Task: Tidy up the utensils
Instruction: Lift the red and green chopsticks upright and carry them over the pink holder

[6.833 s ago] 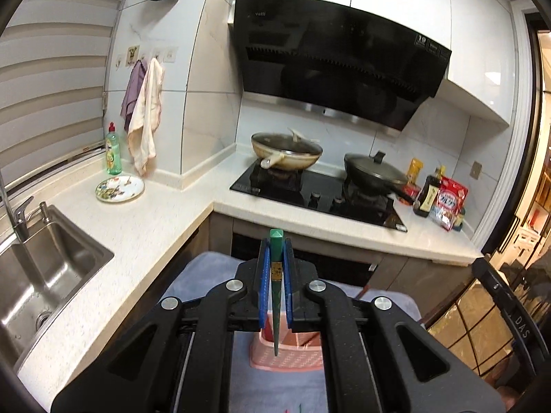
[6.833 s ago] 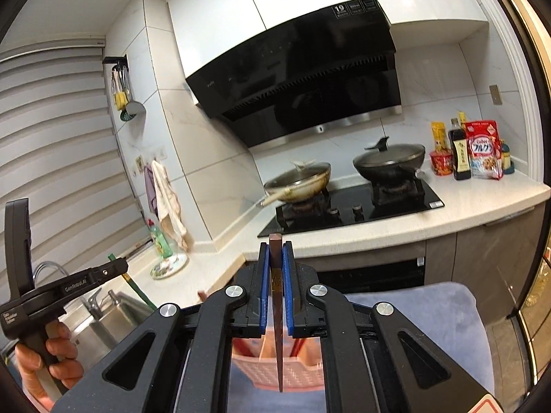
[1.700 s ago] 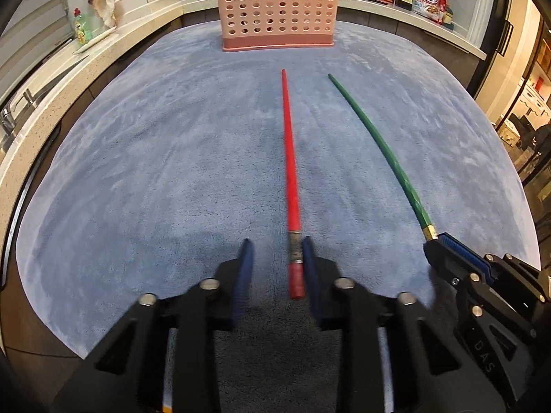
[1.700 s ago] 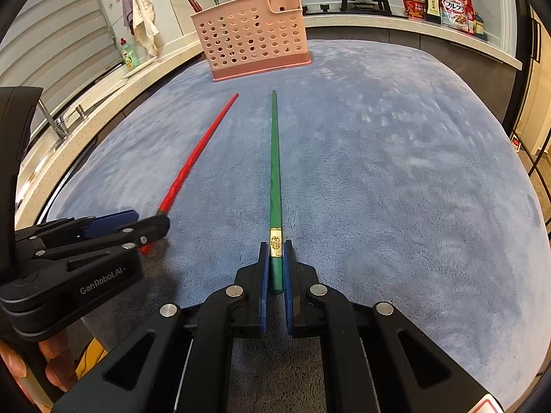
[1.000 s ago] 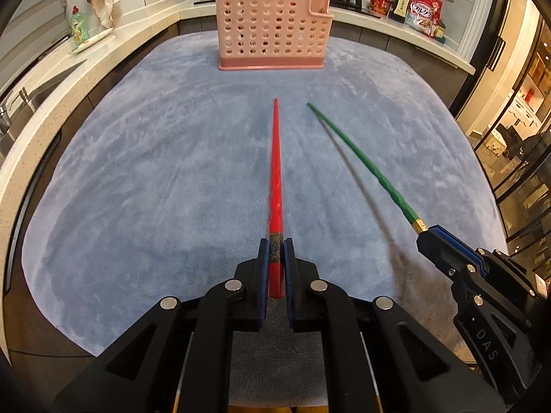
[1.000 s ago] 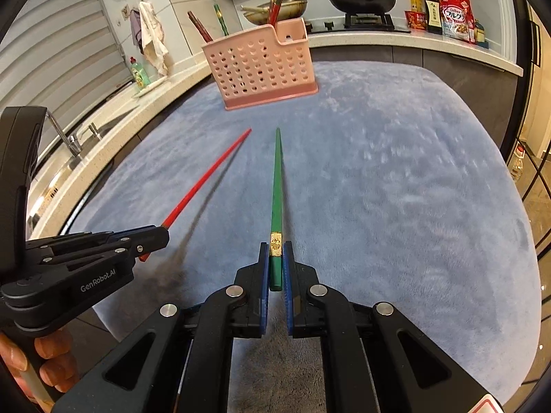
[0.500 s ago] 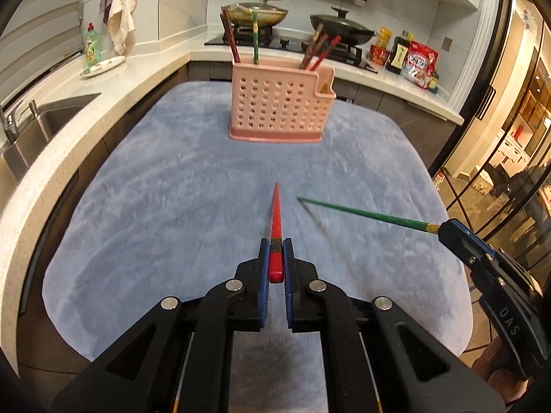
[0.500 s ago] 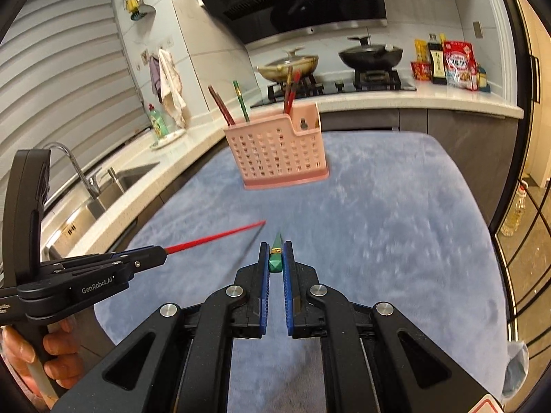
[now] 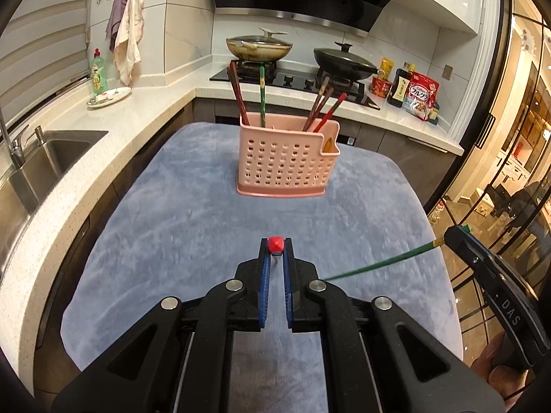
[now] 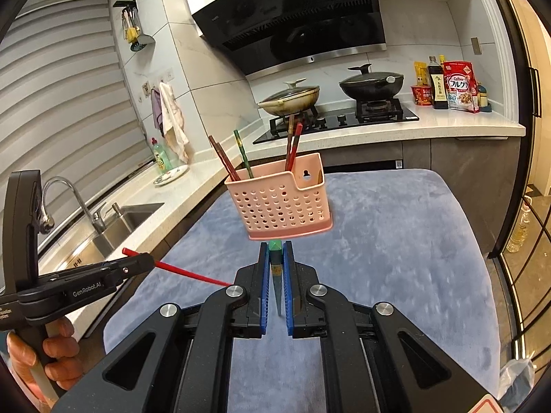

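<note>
While both hands hang above the blue cloth on the counter (image 9: pixel 165 213), each carries 1 chopstick, and the pink basket (image 9: pixel 286 161) stands ahead of both.

From the left wrist view, the left claw (image 9: pixel 276 254) is clamped on the red chopstick (image 9: pixel 276 244). Only its blunt red end shows between the blue pads, so its long axis runs almost straight along the line of sight, with the thin tip pointing down and away under the claw. The basket sits straight ahead of this claw, well apart, with several chopsticks already standing in its compartments. Off to the right, the right claw (image 9: pixel 454 237) pinches the green chopstick (image 9: pixel 378 265), whose shaft slants down and left toward the cloth.

From the right wrist view, the right claw (image 10: pixel 276 258) is closed on the green chopstick (image 10: pixel 275 275); its green end peeks out at the fingertips and the shaft tapers down between the pads. The basket (image 10: pixel 279 203) lies directly ahead and looks nearer to this claw than to the other. At left, the left claw (image 10: pixel 144 261) grips the red chopstick (image 10: pixel 193 275), which slopes down and to the right.

My guess is that the coming move turns on bringing each thin tip over the basket's open top, so each stick must stand nearly upright first.
</note>
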A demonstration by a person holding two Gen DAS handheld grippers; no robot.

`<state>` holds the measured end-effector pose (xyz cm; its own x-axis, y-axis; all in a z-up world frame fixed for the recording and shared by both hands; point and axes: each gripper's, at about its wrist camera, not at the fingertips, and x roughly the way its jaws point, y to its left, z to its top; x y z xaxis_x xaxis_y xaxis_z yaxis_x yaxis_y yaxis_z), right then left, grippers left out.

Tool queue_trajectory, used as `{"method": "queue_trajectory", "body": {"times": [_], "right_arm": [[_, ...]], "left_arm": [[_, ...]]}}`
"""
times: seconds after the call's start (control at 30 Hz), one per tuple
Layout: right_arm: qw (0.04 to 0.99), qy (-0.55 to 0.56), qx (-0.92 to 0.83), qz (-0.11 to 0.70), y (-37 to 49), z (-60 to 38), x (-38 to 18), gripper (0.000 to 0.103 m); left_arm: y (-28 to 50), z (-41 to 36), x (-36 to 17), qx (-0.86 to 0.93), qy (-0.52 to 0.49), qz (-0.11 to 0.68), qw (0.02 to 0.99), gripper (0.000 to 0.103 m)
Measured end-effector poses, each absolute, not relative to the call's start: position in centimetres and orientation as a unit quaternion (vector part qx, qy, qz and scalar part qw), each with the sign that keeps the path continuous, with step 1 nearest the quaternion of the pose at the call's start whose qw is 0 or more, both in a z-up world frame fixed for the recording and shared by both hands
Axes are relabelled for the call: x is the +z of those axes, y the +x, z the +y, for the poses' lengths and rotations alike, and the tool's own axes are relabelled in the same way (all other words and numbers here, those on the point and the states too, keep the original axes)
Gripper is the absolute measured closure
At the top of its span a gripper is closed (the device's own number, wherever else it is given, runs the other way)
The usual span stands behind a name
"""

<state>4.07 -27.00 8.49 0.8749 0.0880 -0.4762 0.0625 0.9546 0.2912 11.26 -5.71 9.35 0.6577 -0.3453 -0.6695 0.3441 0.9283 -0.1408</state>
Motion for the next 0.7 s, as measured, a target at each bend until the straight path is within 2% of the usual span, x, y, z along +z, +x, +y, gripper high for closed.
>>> {"method": "queue_trajectory", "body": {"times": [0.4,0.7], "right_arm": [[0.957,0.177,0.025,0.227,7.4,-28.3,10.8,0.096],[0.968,0.189,0.024,0.164,13.4,-30.5,16.6,0.096]], "left_arm": [[15.1,-5.9,13.9,-0.184,-0.013,0.320,0.929,0.096],[19.7,-6.0,19.8,-0.170,-0.033,0.252,0.952,0.096]]}}
